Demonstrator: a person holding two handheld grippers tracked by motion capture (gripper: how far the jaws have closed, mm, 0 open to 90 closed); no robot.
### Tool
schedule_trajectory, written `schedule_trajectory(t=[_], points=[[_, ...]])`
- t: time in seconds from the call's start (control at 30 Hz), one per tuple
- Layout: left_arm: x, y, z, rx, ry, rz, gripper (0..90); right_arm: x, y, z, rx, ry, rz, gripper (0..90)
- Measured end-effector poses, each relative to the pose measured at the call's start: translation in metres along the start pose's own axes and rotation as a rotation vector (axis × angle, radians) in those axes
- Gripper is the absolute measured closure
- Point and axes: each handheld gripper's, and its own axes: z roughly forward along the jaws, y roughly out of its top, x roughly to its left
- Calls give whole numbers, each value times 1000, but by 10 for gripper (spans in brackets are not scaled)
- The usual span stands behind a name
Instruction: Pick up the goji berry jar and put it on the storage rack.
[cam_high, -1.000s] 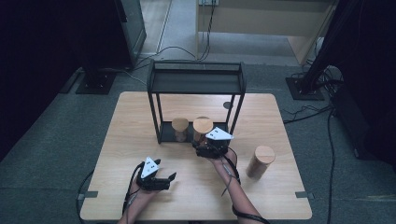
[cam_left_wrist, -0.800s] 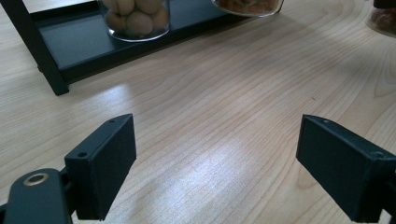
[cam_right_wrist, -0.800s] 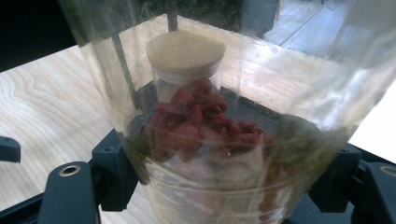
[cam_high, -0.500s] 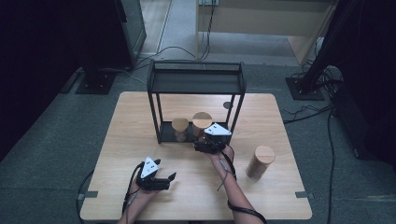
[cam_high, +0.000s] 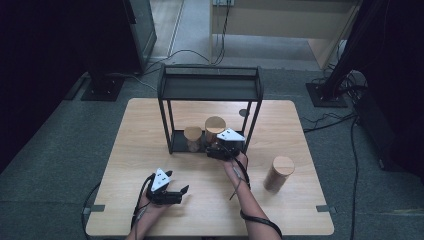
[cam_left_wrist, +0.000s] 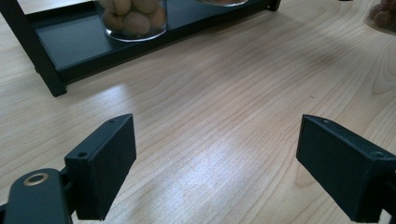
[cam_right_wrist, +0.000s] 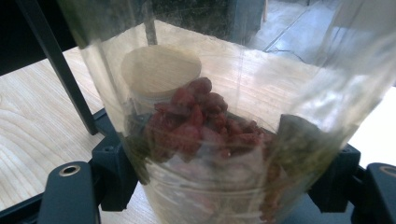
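Jaws of right gripper (cam_right_wrist: 224, 186) clamped on glass jar (cam_right_wrist: 224, 116) of red dried fruit; left gripper (cam_left_wrist: 215, 172) spread wide over bare desk (cam_left_wrist: 224, 116).

No readable text, labels, brands, numbers or signs on anything in view

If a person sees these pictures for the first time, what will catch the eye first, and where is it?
First comes the black metal rack at the table's far middle, with the right claw at its lower shelf, closed around a clear jar of red dried fruit. A smaller jar with a wooden lid stands just left of it on the same shelf. The left claw rests open near the front edge, and another lidded jar stands alone at the right.
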Motion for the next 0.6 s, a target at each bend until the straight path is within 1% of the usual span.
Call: schedule_trajectory(t=[0.33,0.47,0.6], points=[[0,0,0,-1,-2,-4,120,1,1,6,0,-13,10,245],[0,0,0,-1,-2,-3,120,0,2,8,1,-17,20,245],[0,0,0,1,-3,1,120,-3,0,9,-5,-17,45,246]])
